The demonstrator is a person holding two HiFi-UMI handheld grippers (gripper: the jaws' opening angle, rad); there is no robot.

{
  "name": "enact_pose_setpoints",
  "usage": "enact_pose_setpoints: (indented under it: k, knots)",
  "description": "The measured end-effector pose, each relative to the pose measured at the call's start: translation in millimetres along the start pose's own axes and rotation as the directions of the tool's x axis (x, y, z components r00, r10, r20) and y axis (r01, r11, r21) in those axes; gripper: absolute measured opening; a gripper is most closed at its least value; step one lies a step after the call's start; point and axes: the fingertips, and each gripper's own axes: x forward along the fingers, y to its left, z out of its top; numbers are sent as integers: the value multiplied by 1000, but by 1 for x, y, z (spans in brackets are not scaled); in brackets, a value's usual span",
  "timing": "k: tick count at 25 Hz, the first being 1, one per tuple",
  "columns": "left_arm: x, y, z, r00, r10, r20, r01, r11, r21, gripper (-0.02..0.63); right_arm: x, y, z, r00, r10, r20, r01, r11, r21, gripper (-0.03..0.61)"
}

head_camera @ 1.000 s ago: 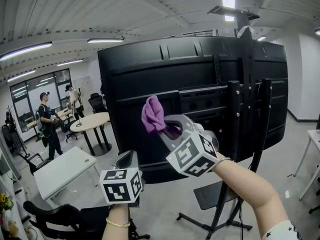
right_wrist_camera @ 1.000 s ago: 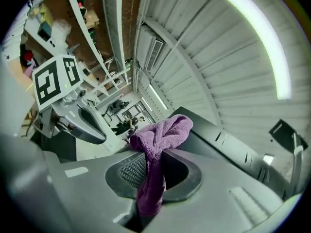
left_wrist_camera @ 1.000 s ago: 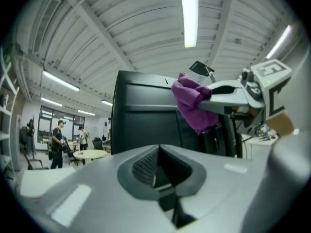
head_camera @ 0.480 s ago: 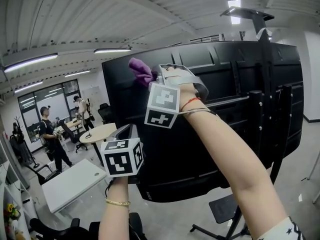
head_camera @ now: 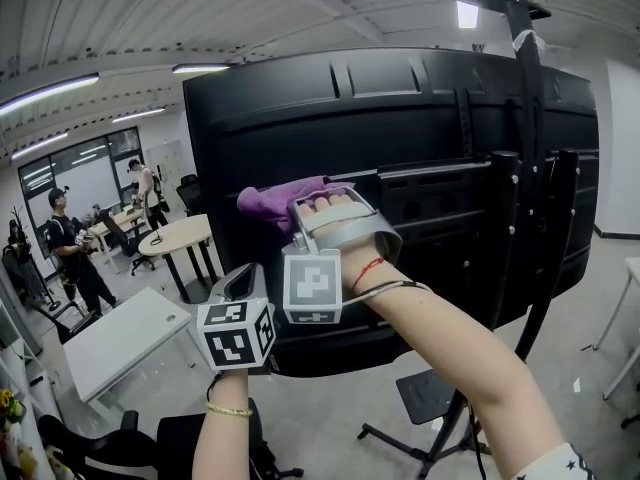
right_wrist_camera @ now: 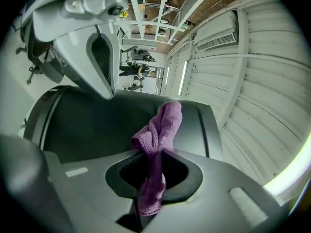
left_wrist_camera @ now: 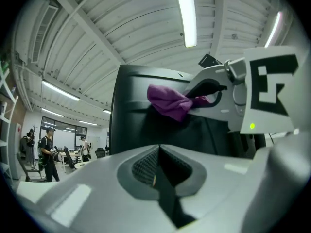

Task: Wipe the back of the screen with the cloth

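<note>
Cloth (head_camera: 270, 201) in right hand-held gripper (head_camera: 300, 211)

The person is wearing a gold bead bracelet (head_camera: 229, 410) on the left wrist, a red string (head_camera: 366, 271) on the right wrist, and a white sleeve (head_camera: 560, 465) printed with a dark star. The left gripper (head_camera: 240, 276) and right gripper (head_camera: 300, 203) are showing pale grey moulded shells with dark ribbed pads (left_wrist_camera: 145, 167), each bearing a white cube (head_camera: 236, 335) with black square markers. A green light (left_wrist_camera: 251, 126) is glowing on the right gripper's body.
</note>
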Motion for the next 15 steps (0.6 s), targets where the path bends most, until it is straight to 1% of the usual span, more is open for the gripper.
enact_pose_setpoints:
  k: [2, 4, 8, 11, 15]
  knots:
    - [-2, -8, -30, 1000, -13, -26, 13, 1000, -2, 8, -8, 30, 2, 999, 50, -1, -50, 999, 20, 57]
    - [-7, -14, -59, 999, -7, -49, 7, 1000, -3, 8, -15, 63, 2, 995, 95, 6, -95, 995, 29, 57]
    - [-21, -28, -108, 996, -30, -85, 26, 999, -46, 8, -31, 126, 0, 990, 142, 19, -143, 989, 26, 57]
    - [-35, -38, -143, 992, -45, -122, 37, 997, -66, 8, -45, 176, 1, 982, 189, 22, -189, 981, 49, 57]
    - [-50, -48, -187, 982, -56, -183, 43, 996, -76, 8, -66, 255, -5, 940, 342, -15, -341, 939, 43, 57]
